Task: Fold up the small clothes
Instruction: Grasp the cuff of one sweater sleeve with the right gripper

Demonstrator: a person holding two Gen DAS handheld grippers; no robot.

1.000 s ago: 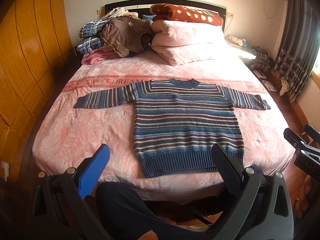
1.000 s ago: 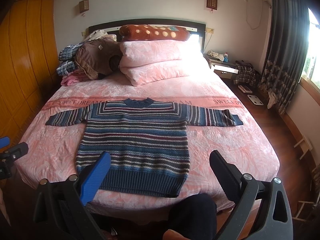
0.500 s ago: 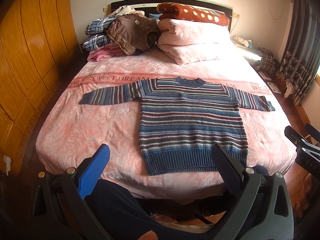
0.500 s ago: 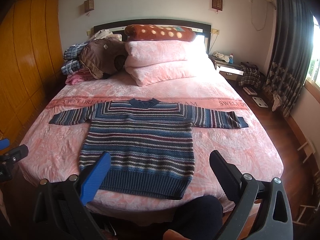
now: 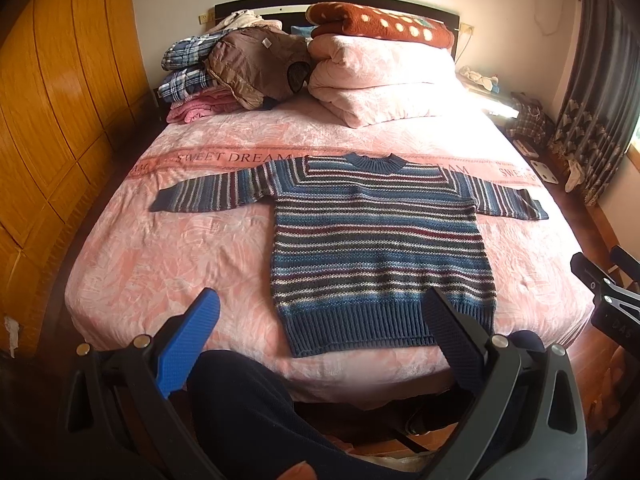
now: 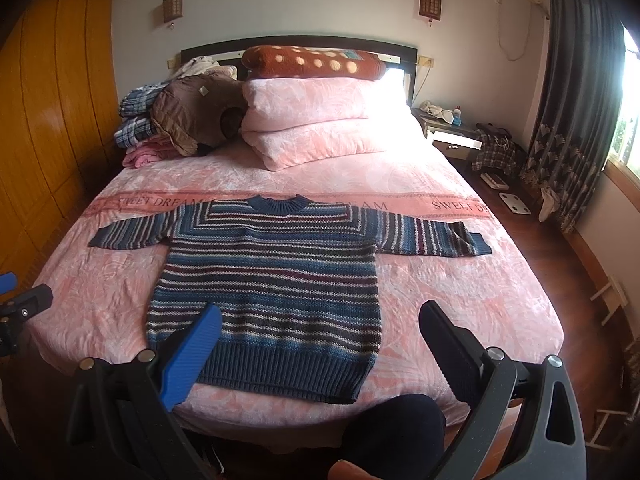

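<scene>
A blue striped knit sweater (image 5: 380, 248) (image 6: 272, 280) lies flat on the pink bedspread (image 5: 168, 264) (image 6: 460, 288), both sleeves spread sideways and the hem toward me. My left gripper (image 5: 320, 312) hangs open before the foot of the bed, near the hem, holding nothing. My right gripper (image 6: 320, 316) is open too, over the lower right part of the sweater's view, with nothing between its fingers. The right gripper's tip (image 5: 600, 284) shows at the right edge of the left wrist view.
Stacked pink pillows (image 6: 320, 120) and a pile of folded clothes (image 5: 224, 76) fill the head of the bed. A wooden wardrobe (image 5: 52, 120) runs along the left. A nightstand (image 6: 452, 136) and curtains (image 6: 572, 120) stand at the right. A person's dark-trousered leg (image 5: 248, 408) is below the grippers.
Both grippers have moved forward and a little up toward the bed; the sweater sits larger and lower in both views. It has not been touched.
</scene>
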